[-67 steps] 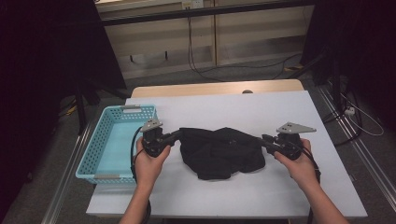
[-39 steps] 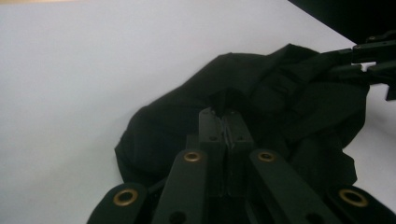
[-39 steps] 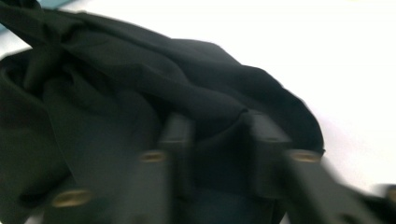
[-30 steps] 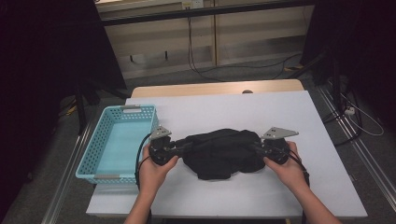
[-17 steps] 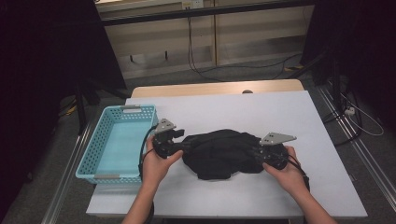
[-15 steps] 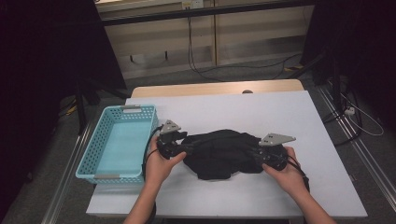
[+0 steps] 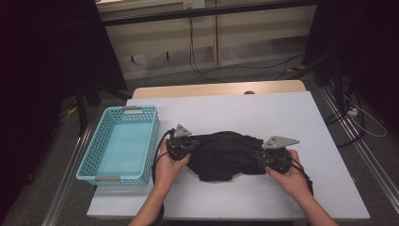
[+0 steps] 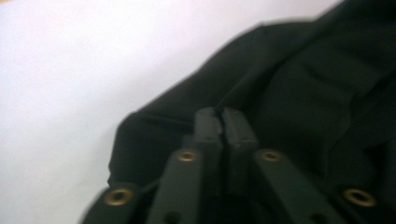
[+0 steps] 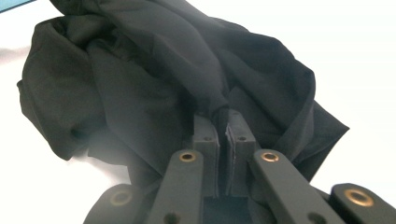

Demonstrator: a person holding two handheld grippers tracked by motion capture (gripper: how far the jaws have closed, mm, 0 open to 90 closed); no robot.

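White tabletop [image 7: 226, 108] under dim workshop light, dark curtains at both sides and cables trailing across the floor behind: a person seated at the near edge works a black garment [image 7: 225, 155] lying bunched at the middle of the table, with a hand-held gripper at each end of it. The left gripper [image 7: 184, 147] sits at the cloth's left edge; its jaws have just been closing and in the left gripper view now stand pressed together over the dark fabric [image 8: 299, 93], though the blur there leaves it unclear whether a fold is actually caught between them. The right gripper [image 7: 264, 159] is at the cloth's right edge, and the right gripper view shows its jaws clamped on a gathered ridge of the garment [image 9: 140, 74]. A pale blue basket [image 7: 96, 175] stands just left of the cloth, on the table's left edge, with nothing visible in it. By the look of things, the step in hand is folding or gathering the garment, with the left side being re-gripped. The next move appears to call for a confirmed hold on the left, then both hands lifting together so the cloth does not sag or slip.
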